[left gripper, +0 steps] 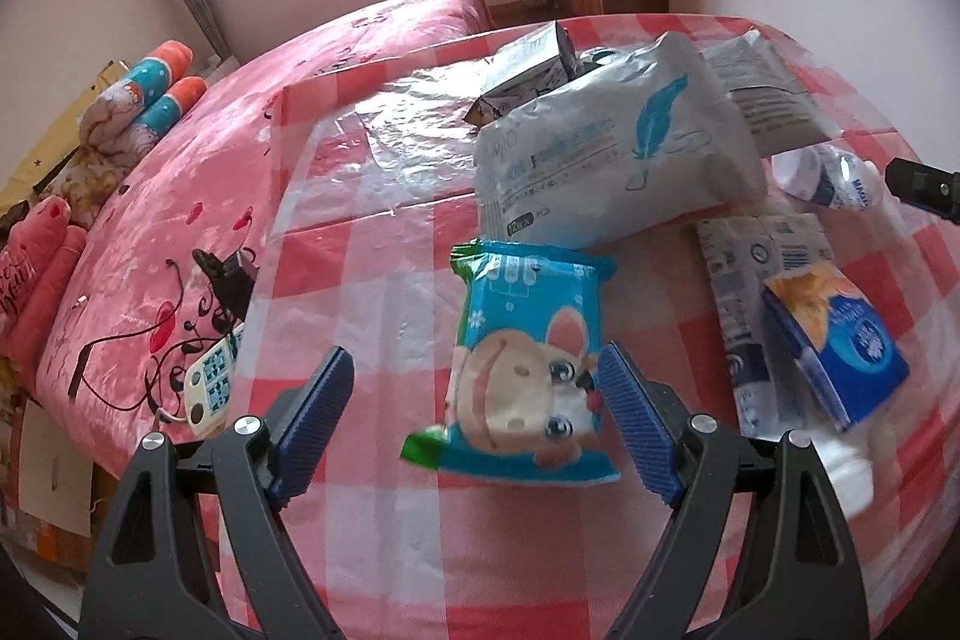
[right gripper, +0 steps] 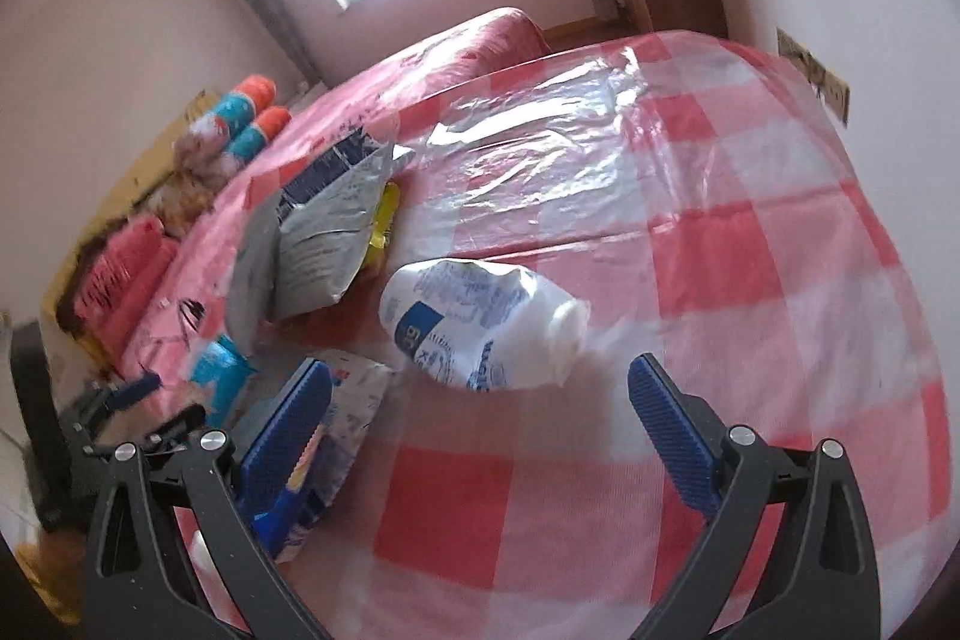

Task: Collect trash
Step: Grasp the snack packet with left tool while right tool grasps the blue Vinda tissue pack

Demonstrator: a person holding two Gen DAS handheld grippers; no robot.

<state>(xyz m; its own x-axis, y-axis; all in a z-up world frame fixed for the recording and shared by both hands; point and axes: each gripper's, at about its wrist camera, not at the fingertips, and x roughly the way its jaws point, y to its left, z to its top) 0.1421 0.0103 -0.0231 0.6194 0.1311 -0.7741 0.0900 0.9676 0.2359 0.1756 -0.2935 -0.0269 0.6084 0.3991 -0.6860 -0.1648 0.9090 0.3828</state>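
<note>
Left wrist view: left tongs [left gripper: 477,421] are hanging wide over a cartoon wipes packet [left gripper: 528,358] on the checked tabletop [left gripper: 372,532], right tongs [right gripper: 480,430] gaping near a crushed bottle [right gripper: 480,322]; slippery film risks skidding.

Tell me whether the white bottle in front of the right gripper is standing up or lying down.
Lying down. The white bottle rests on its side on the checked tablecloth, its cap end pointing right, ahead of the open right gripper.
</note>
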